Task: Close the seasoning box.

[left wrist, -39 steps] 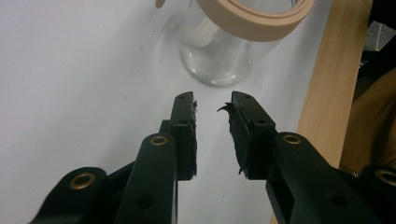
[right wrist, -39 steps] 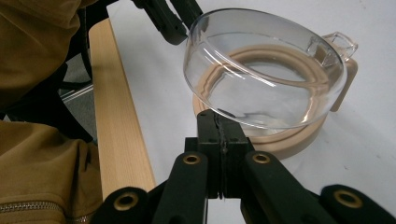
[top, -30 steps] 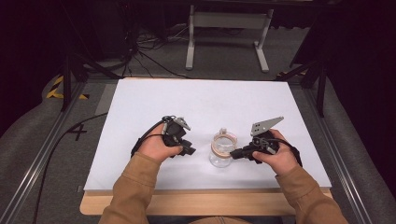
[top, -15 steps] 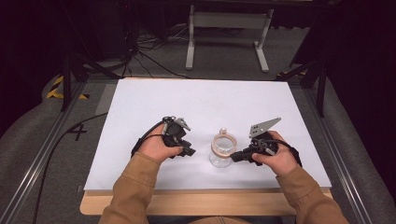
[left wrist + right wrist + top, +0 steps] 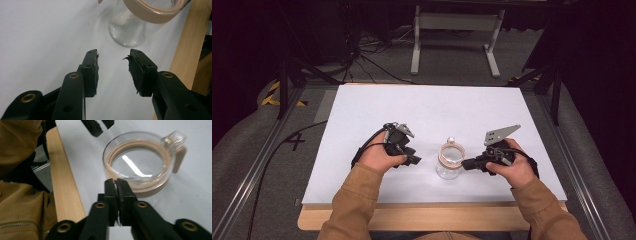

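Observation:
A clear glass jar (image 5: 450, 161) with a tan ring lid and a small clear tab stands near the front of the white table top (image 5: 437, 107). My left gripper (image 5: 416, 159) lies to the jar's left, open, with nothing between its jaws. In the left gripper view the left gripper (image 5: 113, 57) points at the jar (image 5: 128, 32), a short gap away. My right gripper (image 5: 465, 164) is at the jar's right, shut. In the right gripper view the right gripper (image 5: 116, 181) has its tips at the near rim of the lid (image 5: 140, 163), and nothing shows between them.
A wooden strip (image 5: 427, 217) runs along the table's front edge, just behind both hands. Brown sleeves (image 5: 357, 205) come in from below. A metal stand (image 5: 452, 30) and cables lie on the floor beyond the table.

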A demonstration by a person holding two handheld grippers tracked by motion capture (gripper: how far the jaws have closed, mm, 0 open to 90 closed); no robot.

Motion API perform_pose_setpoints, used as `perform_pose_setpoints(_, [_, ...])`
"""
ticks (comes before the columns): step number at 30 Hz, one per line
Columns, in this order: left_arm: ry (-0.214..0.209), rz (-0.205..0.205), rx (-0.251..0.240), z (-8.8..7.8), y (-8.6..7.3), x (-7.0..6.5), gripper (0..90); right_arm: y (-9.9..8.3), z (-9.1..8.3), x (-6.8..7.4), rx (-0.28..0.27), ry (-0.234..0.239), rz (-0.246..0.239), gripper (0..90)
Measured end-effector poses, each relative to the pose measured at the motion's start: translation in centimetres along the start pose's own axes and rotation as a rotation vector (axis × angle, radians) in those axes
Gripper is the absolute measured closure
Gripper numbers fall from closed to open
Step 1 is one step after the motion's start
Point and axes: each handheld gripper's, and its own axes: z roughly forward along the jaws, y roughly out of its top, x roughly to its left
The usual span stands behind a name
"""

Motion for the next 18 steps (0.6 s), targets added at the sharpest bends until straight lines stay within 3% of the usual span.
perform_pose_setpoints(1, [0.004,-0.008,-0.023,0.0,-0.1,0.0,59.6,0.0,-0.3,0.0,-0.021,-0.015,0.003,82.1])
perform_pose_setpoints(6, [0.026,-0.028,-0.051,-0.5,-0.3,0.2,58.1,0.1,-2.0,-0.6,-0.099,-0.090,0.011,77.5])
perform_pose_setpoints(18, [0.104,-0.067,-0.066,-0.7,-1.2,1.5,52.6,-0.9,-5.2,-3.0,-0.170,-0.261,0.041,64.2])
